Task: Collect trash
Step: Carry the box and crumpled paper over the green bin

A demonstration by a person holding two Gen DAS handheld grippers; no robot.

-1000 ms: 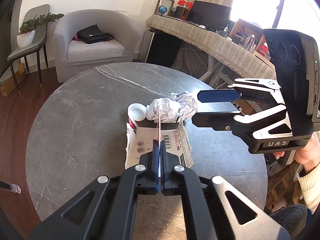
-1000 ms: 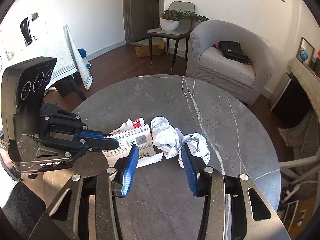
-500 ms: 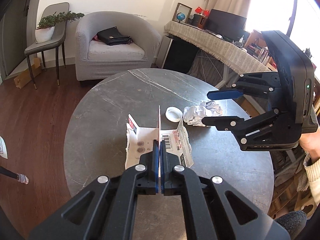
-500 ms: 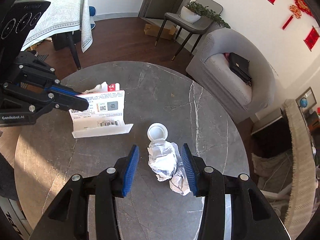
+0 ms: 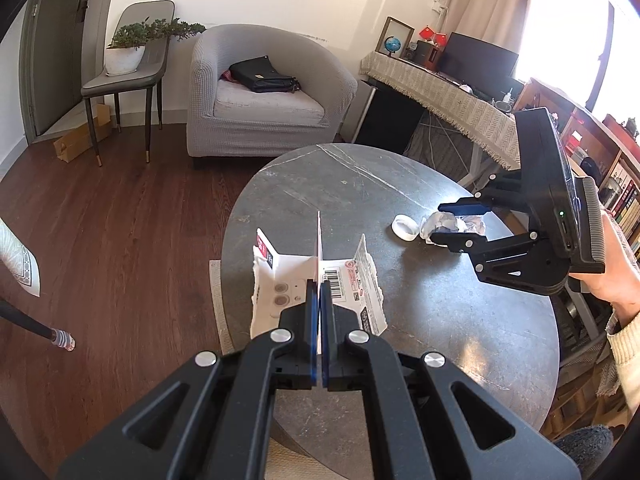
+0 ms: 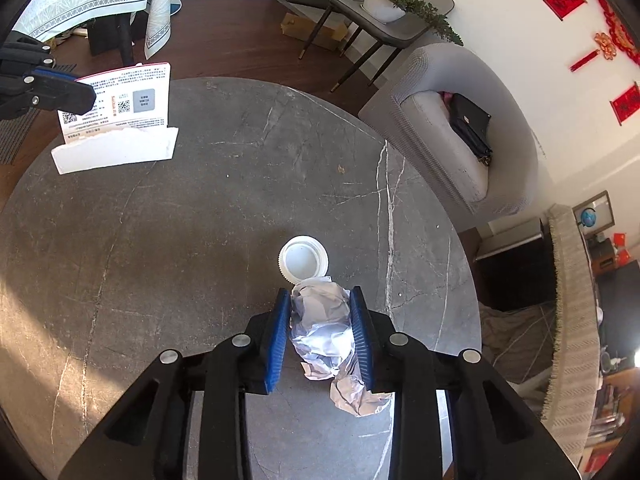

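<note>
My right gripper [image 6: 320,320] has just been closing, and the crumpled paper wad [image 6: 324,320] sits right between the blue pads [image 6: 280,320], both pads pressing its sides while it rests on the table. A loose tail of that paper spills out toward me, past the right pad. Just beyond the wad, touching its far edge, lies the white lid [image 6: 303,260], open side up. Over on my left gripper [image 5: 319,300], the jaws are squeezed tight together, pinching the torn carton piece [image 5: 320,264] by one thin upright panel, barcode flap fanned to the right, red-tagged flap to the left, held up near the edge of the round grey marble table [image 5: 360,184]. Behind stands a grey armchair [image 5: 264,92] with a black bag [image 5: 262,76] on its seat.
</note>
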